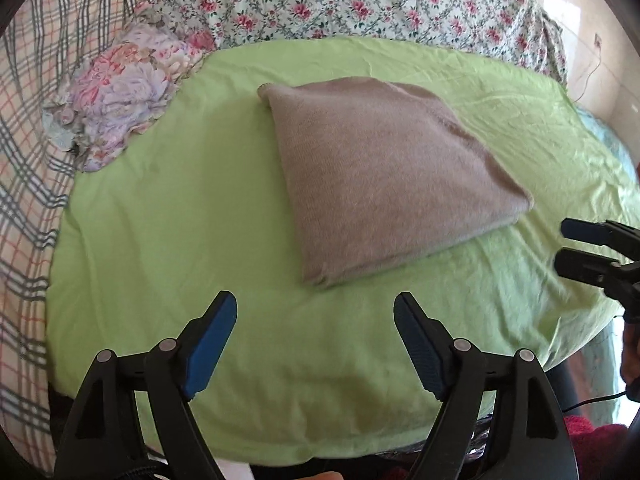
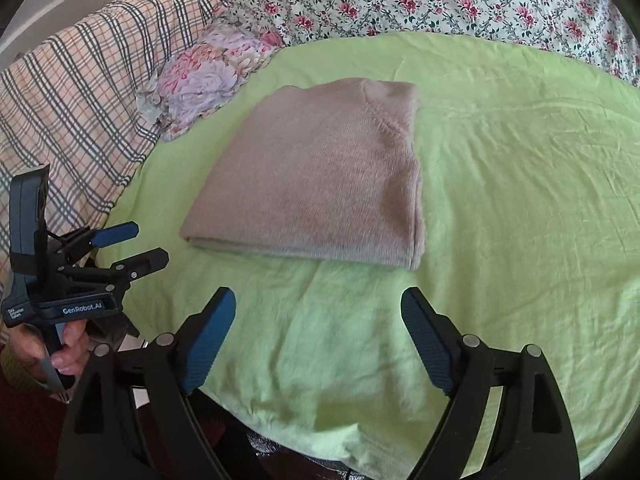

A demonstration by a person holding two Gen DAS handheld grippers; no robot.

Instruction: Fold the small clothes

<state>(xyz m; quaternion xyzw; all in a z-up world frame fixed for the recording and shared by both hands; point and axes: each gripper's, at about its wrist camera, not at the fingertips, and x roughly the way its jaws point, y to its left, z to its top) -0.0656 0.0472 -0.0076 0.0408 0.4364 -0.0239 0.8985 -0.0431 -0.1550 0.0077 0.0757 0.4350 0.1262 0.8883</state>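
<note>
Folded sweater done, hands clear of it.
On the green sheet (image 2: 500, 208) the beige sweater (image 2: 320, 184) lies folded; left gripper (image 1: 315, 320) and right gripper (image 2: 318, 316) have fingers wide apart, empty; judged best: leave it square, reach for the floral garment (image 2: 208, 76).

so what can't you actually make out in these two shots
- Beige folded sweater: underside and inner layers hidden by its own top fold, both views.
- Crumpled floral cloth: what garment it is; bunched.
- Right gripper: body cut off by the frame edge, left wrist view.
- Green sheet: near edge hidden behind the gripper.
</note>
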